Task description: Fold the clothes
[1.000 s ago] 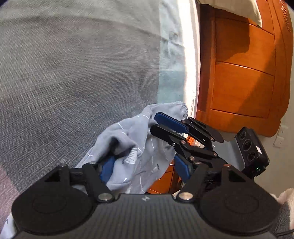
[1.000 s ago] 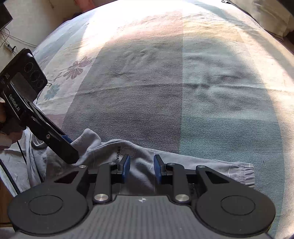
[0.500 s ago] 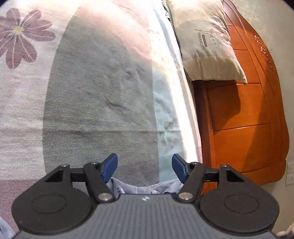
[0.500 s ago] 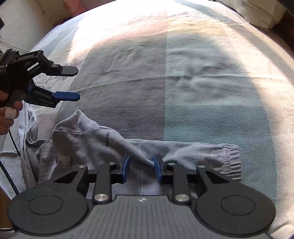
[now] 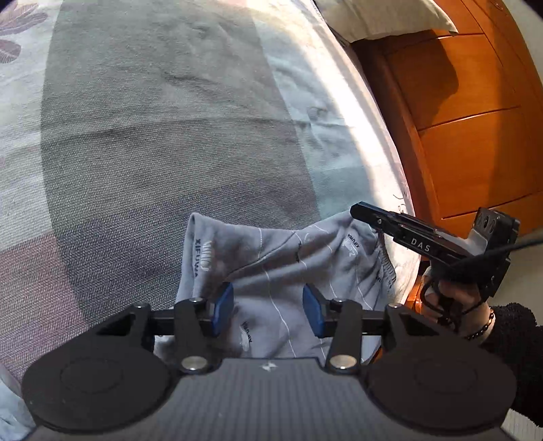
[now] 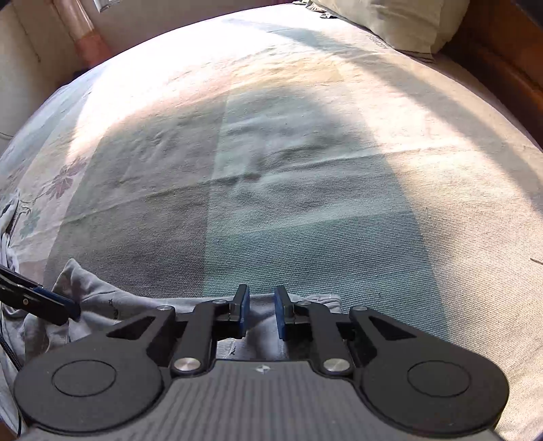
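Note:
A grey garment (image 5: pixel 271 257) with thin white lines and "XIFUWA" print lies bunched on the bedspread (image 5: pixel 152 135) near the bed's edge. My left gripper (image 5: pixel 268 305) is open just above it, with cloth showing between and under the blue pads. In the left wrist view, my right gripper (image 5: pixel 359 208) comes in from the right, held by a hand (image 5: pixel 451 295), its tip at the garment's far edge. In the right wrist view, the right gripper (image 6: pixel 261 305) is nearly closed with grey garment (image 6: pixel 101 298) cloth pinched between its pads. The left gripper (image 6: pixel 68 308) shows at the far left.
The bedspread (image 6: pixel 305 169) is a patchwork of grey, teal and flowered panels, partly in sunlight. A pillow (image 5: pixel 380 17) lies at the head of the bed, also the pillow (image 6: pixel 390 20). An orange wooden bed frame (image 5: pixel 458 118) runs along the right edge.
My left gripper rose off the garment, then came back down over it with its pads closer together. The right gripper's pads have drawn tighter on the cloth, and the cuffed end has left its view.

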`<move>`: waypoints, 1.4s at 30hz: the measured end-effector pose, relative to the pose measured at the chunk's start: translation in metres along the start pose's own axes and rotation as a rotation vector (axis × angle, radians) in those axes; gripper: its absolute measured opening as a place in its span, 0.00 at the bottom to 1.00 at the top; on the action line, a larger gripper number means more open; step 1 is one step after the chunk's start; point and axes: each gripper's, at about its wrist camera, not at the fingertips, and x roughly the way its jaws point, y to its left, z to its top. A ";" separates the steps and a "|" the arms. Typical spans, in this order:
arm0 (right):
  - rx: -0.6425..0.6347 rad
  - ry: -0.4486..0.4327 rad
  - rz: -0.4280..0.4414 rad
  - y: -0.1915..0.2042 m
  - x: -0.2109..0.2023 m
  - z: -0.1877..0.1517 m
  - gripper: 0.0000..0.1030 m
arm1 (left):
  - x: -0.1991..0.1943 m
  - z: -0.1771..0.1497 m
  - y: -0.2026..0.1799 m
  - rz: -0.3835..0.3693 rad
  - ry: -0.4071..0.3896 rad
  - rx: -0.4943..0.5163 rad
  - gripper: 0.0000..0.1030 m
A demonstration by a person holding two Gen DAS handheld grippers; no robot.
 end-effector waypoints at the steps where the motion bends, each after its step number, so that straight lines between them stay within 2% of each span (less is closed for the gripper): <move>1: -0.007 -0.014 -0.002 0.002 -0.008 0.000 0.24 | -0.004 -0.003 -0.007 0.014 0.005 0.043 0.47; 3: -0.020 -0.025 0.008 0.010 -0.021 -0.003 0.29 | -0.004 -0.006 -0.025 0.022 0.019 0.144 0.48; 6: -0.065 0.005 0.016 0.025 -0.028 -0.020 0.30 | 0.009 -0.014 -0.046 0.024 0.064 0.277 0.53; 8: -0.115 0.037 -0.035 0.031 -0.020 -0.033 0.30 | 0.031 -0.021 -0.050 0.089 0.117 0.355 0.53; 9: -0.103 0.038 -0.047 0.027 -0.017 -0.037 0.29 | 0.042 -0.025 -0.053 0.123 0.144 0.394 0.52; 11: -0.032 0.028 -0.030 0.011 -0.016 -0.038 0.26 | 0.040 -0.031 -0.055 0.129 0.129 0.432 0.53; 14: 0.043 0.019 -0.012 -0.006 -0.017 -0.041 0.25 | 0.029 -0.038 -0.070 0.198 0.121 0.477 0.53; 18: -0.049 0.039 -0.008 0.009 -0.040 -0.048 0.32 | 0.020 -0.070 -0.098 0.250 0.140 0.663 0.54; 20: -0.106 0.048 -0.018 0.017 -0.049 -0.057 0.33 | 0.032 -0.091 -0.111 0.280 0.162 0.758 0.56; 24: -0.187 0.112 -0.027 0.020 -0.046 -0.083 0.33 | 0.046 -0.114 -0.111 0.298 0.194 0.714 0.56; 28: -0.238 0.128 -0.031 0.022 -0.051 -0.087 0.33 | 0.054 -0.132 -0.113 0.303 0.223 0.659 0.60; 29: -0.251 0.129 -0.033 0.023 -0.053 -0.087 0.33 | 0.049 -0.131 -0.115 0.290 0.201 0.648 0.60; 31: -0.269 0.101 -0.027 0.029 -0.058 -0.082 0.33 | 0.037 -0.134 -0.118 0.289 0.144 0.658 0.60; 36: -0.281 0.067 -0.036 0.058 -0.054 -0.082 0.35 | 0.039 -0.149 -0.089 0.281 0.224 0.626 0.61; 38: -0.257 0.127 -0.043 0.070 -0.046 -0.096 0.37 | 0.030 -0.159 -0.089 0.242 0.226 0.676 0.64; 39: -0.245 0.177 -0.054 0.076 -0.040 -0.105 0.40 | 0.027 -0.161 -0.087 0.232 0.236 0.662 0.63; 42: -0.270 0.200 -0.106 0.099 -0.047 -0.124 0.41 | 0.005 -0.162 -0.088 0.178 0.160 0.681 0.64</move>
